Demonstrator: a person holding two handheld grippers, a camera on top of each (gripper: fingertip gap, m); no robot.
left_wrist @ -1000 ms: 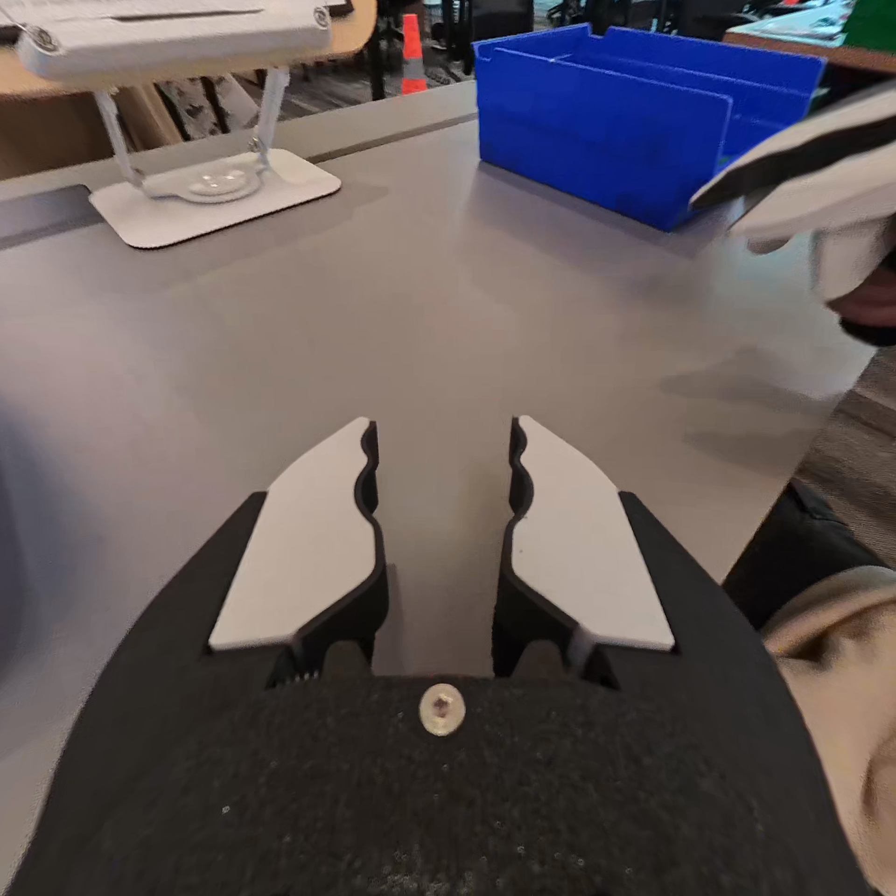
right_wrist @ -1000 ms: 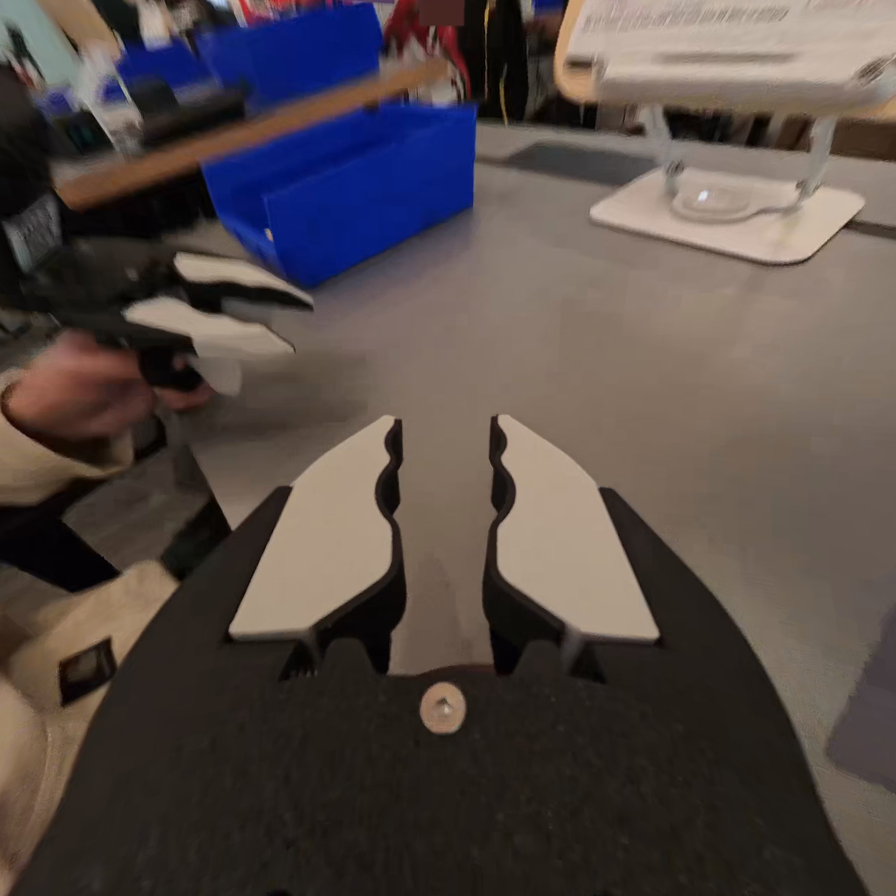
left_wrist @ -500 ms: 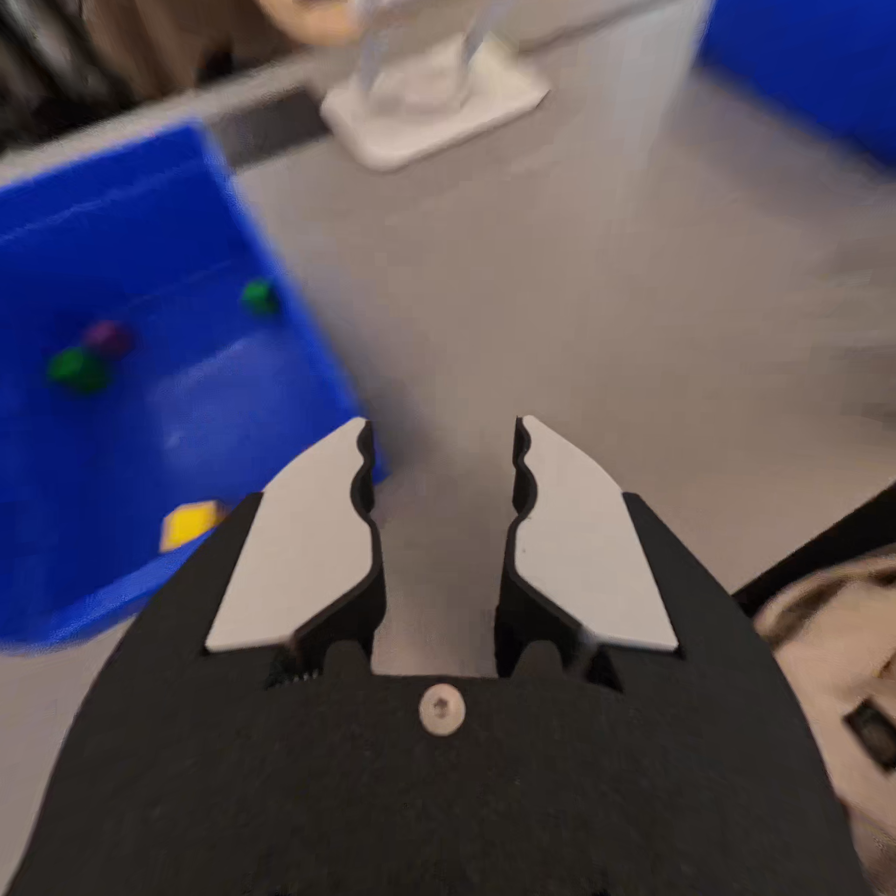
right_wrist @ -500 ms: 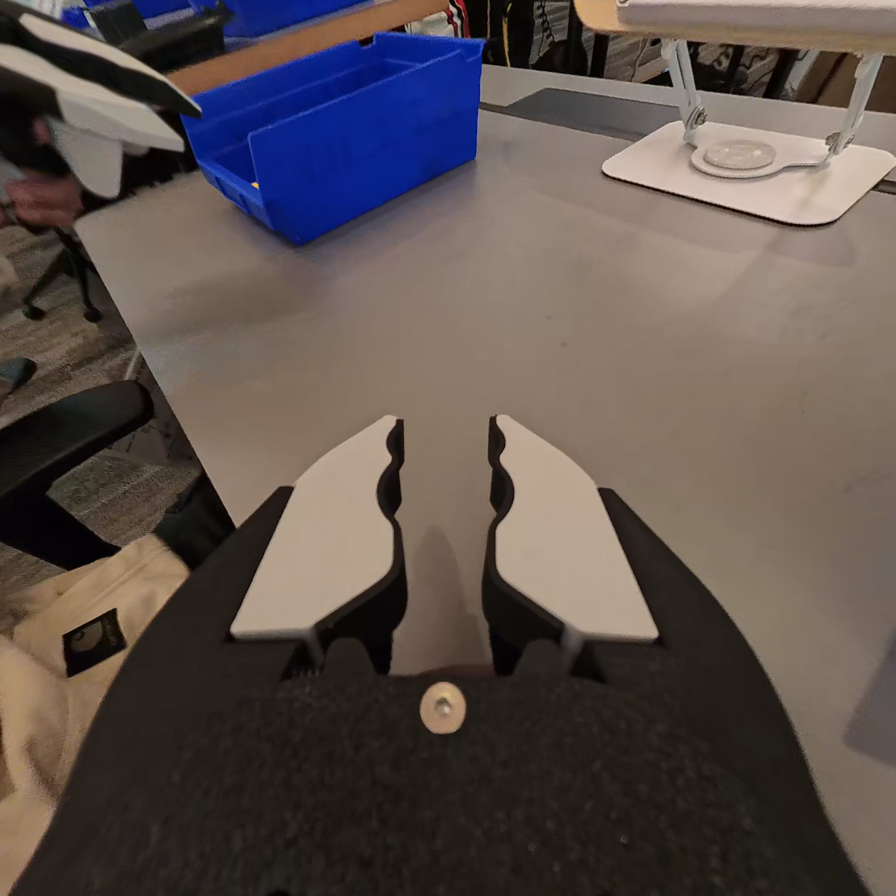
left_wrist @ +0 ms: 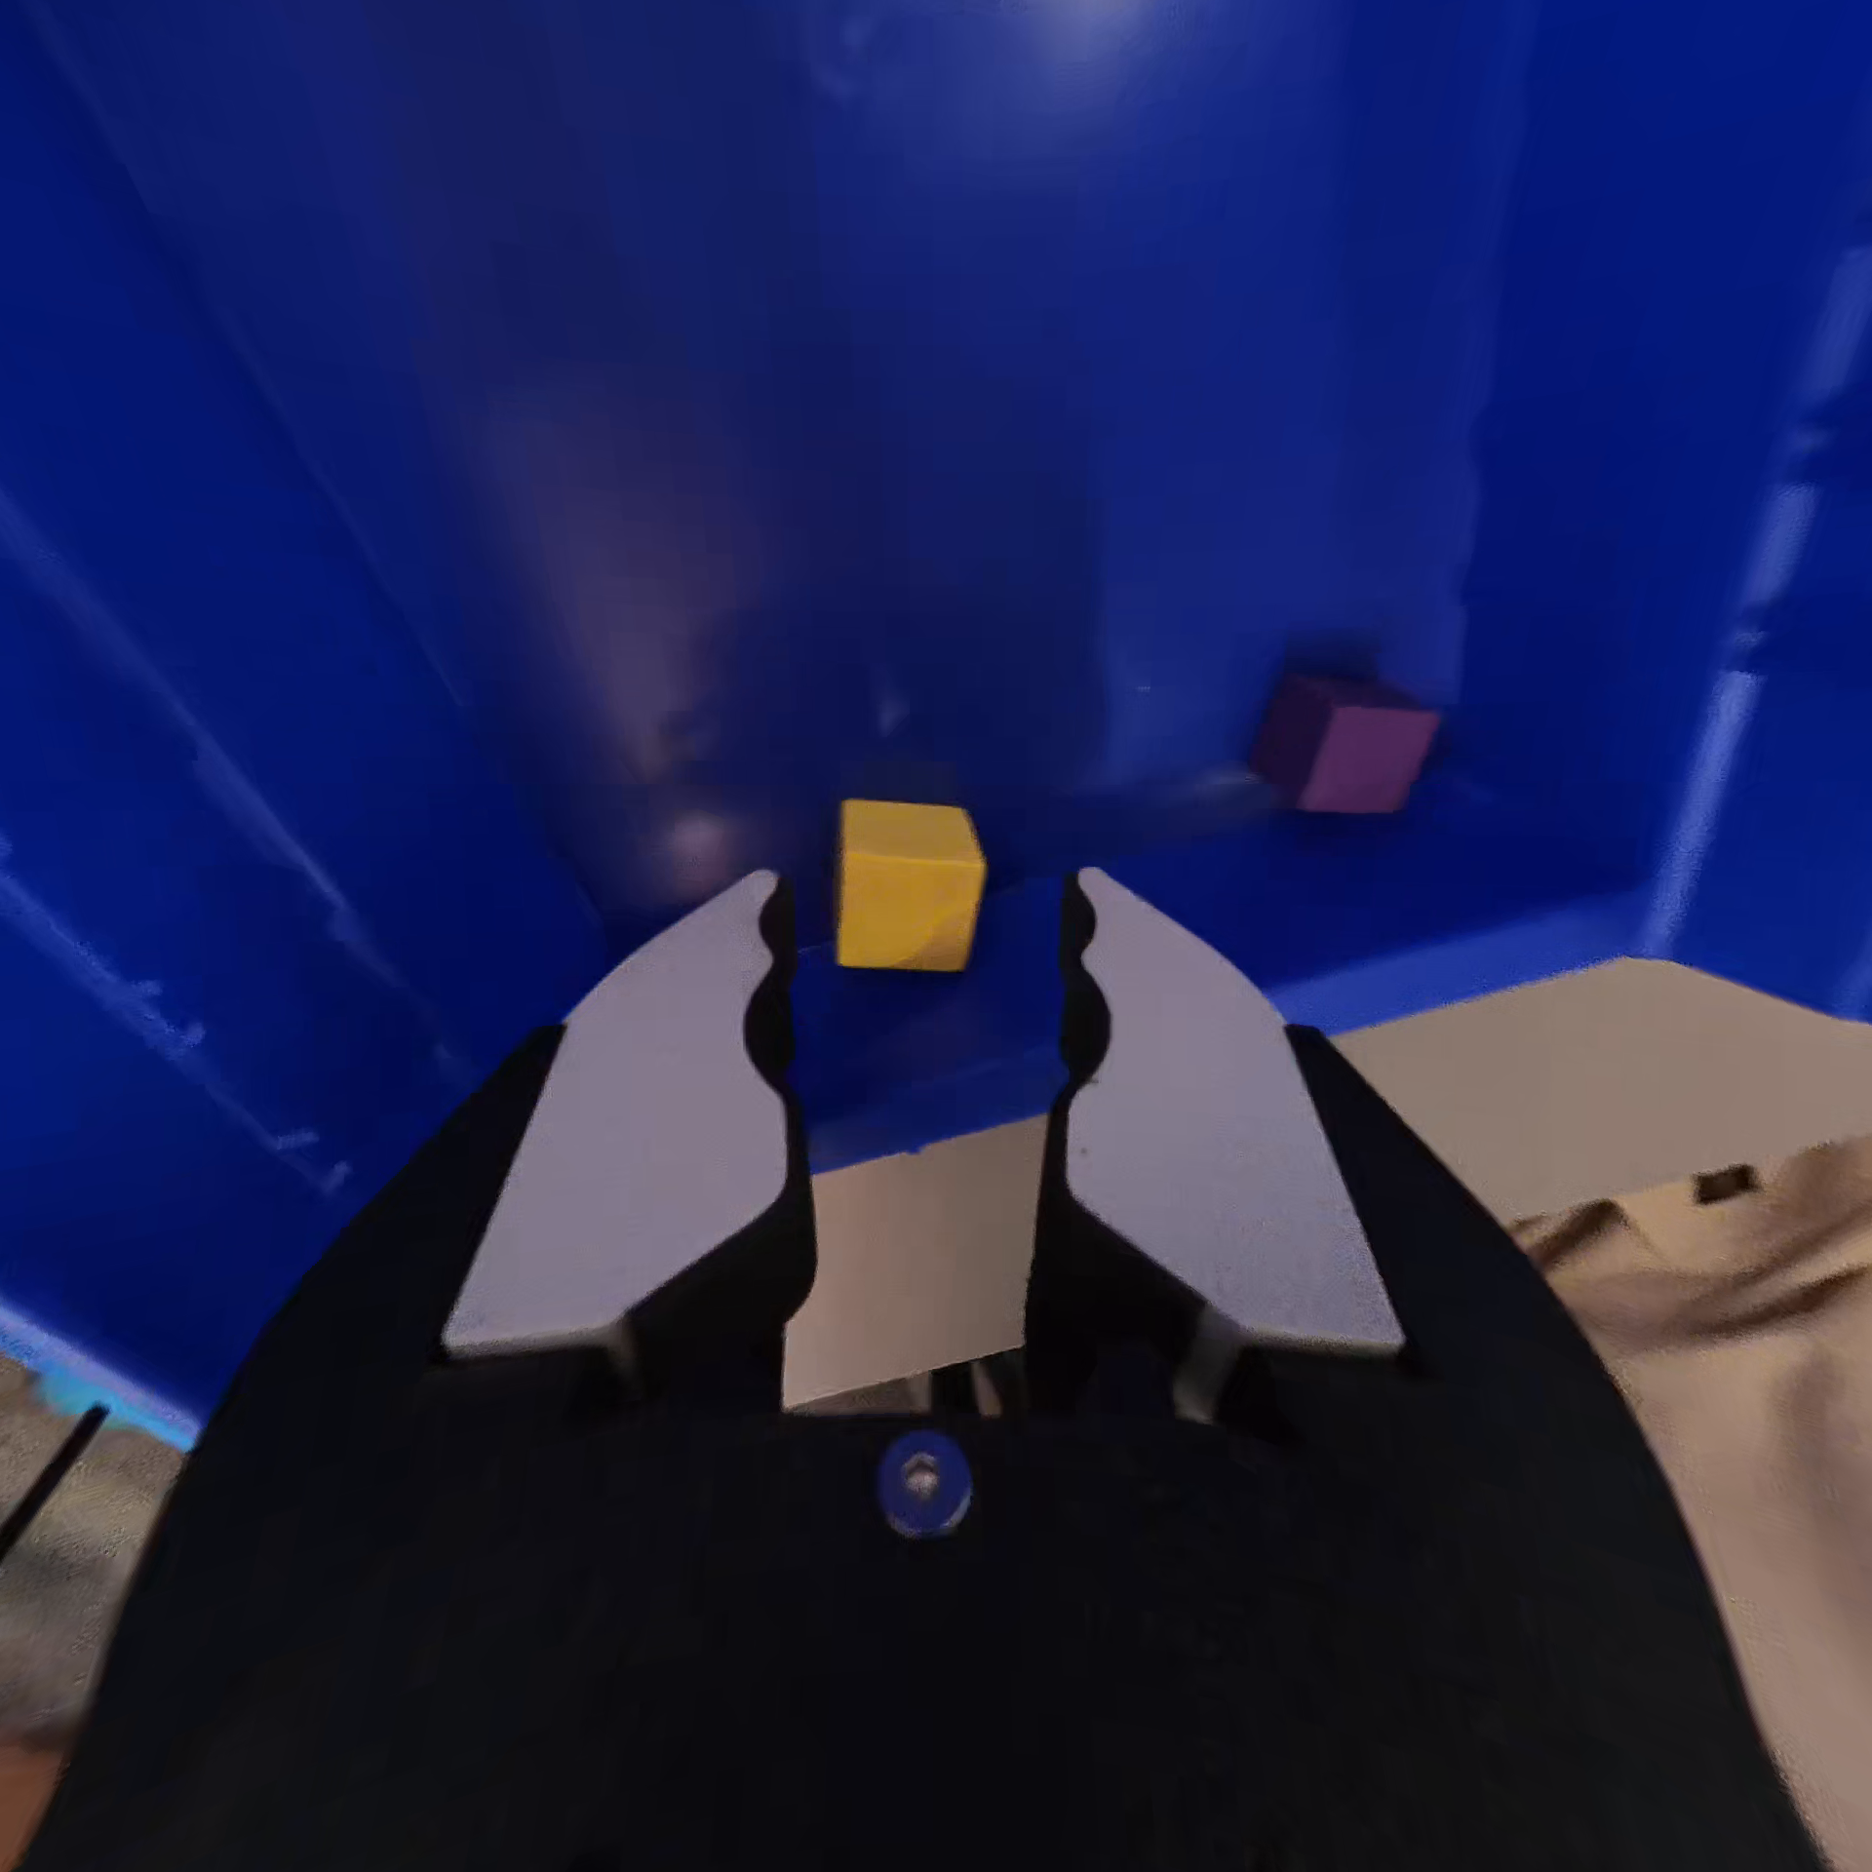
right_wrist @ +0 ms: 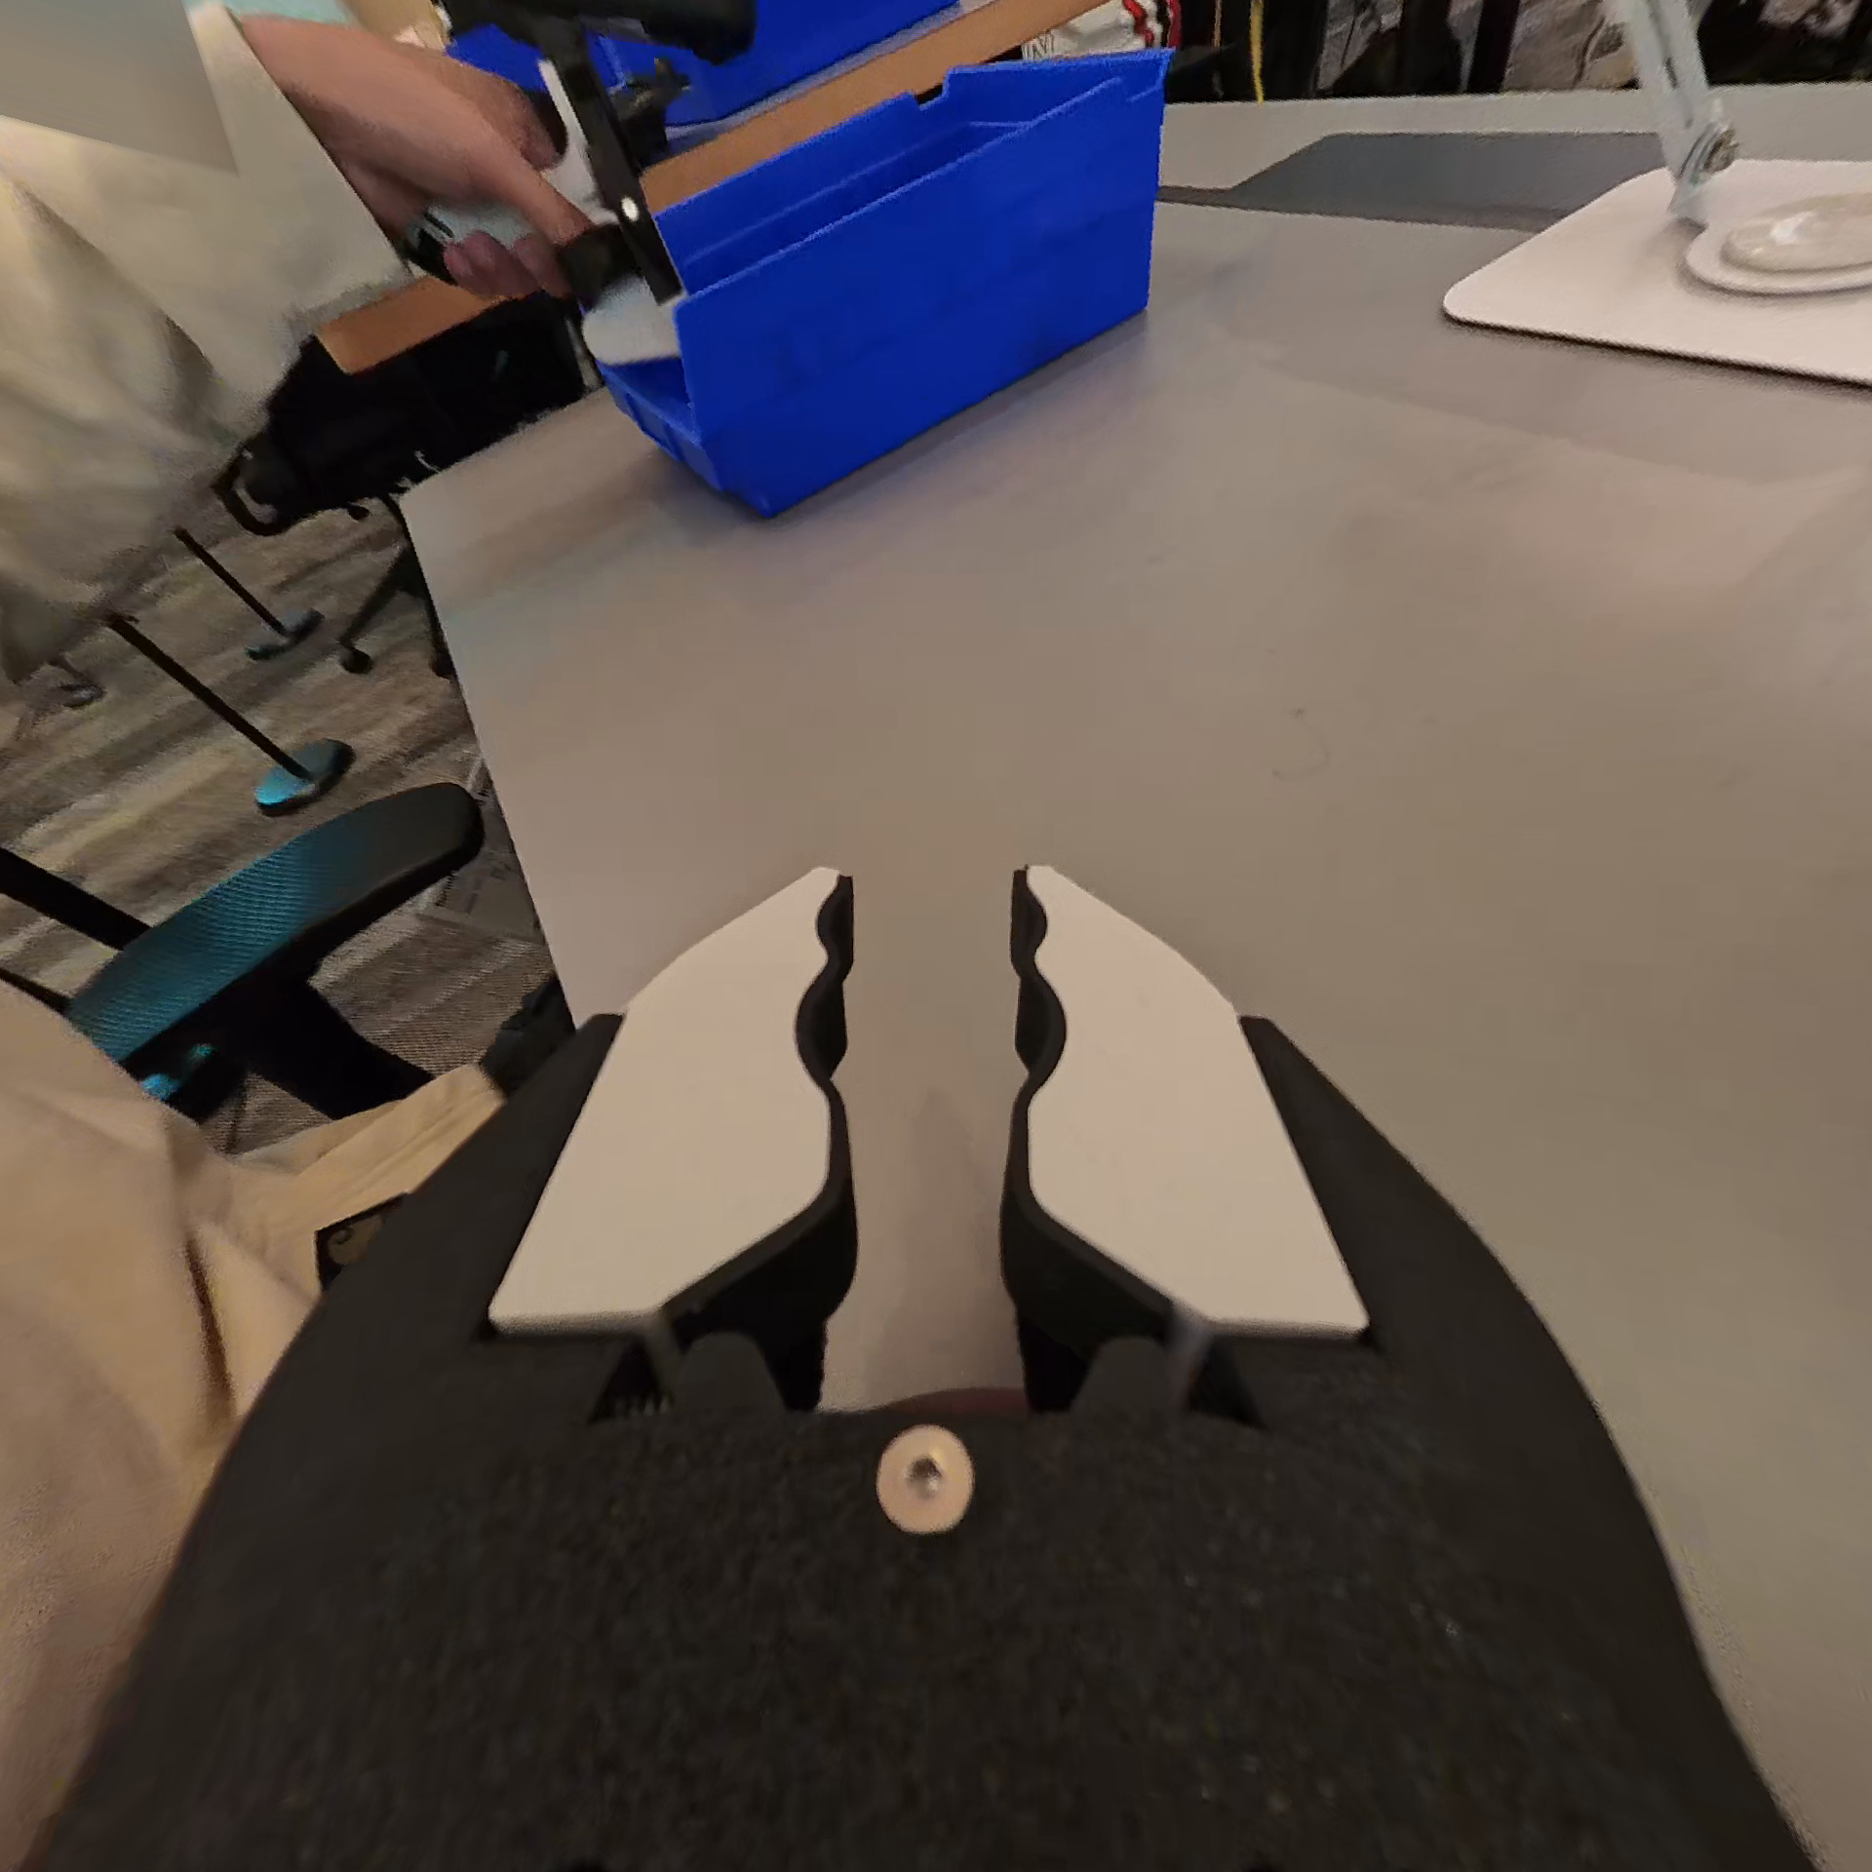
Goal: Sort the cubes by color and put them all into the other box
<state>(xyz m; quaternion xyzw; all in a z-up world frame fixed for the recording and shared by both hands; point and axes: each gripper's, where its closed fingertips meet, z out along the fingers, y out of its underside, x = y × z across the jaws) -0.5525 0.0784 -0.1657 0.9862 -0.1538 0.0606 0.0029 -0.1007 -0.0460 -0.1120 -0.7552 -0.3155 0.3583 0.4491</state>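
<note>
Grey tabletop [right_wrist: 1317,608] in an office-like room, carpet and a chair at its left edge.

Step in hand, as judged: the reach for a first cube, nothing yet lifted.

- Yellow cube [left_wrist: 907,884] on the floor of the blue box [left_wrist: 405,507], toward the near wall, square-on and clear of the walls.
- Purple cube [left_wrist: 1352,745] well apart from it, off to the right, close to the right-hand wall.
- No other cubes in view here; blur over much of the box floor, so cannot tell what else lies in it.
- Left gripper [left_wrist: 920,886] dipped over the near wall, jaws parted, empty, tips either side of the yellow cube but short of it, not touching.
- Same box [right_wrist: 891,304] at the far left corner of the table in the right wrist view, with the left gripper and the hand [right_wrist: 446,152] holding it at its near end.
- Right gripper [right_wrist: 932,876] above bare table near the front edge, jaws apart, holding nothing.
- White stand base [right_wrist: 1671,274] at the far right of the table.
- Second box: not seen in either view.

Next move, as judged: forward and down until the pads flank the yellow cube's side faces, then a squeeze. Flat faces, so a centred pinch needed to avoid twisting or nudging it along the floor.
</note>
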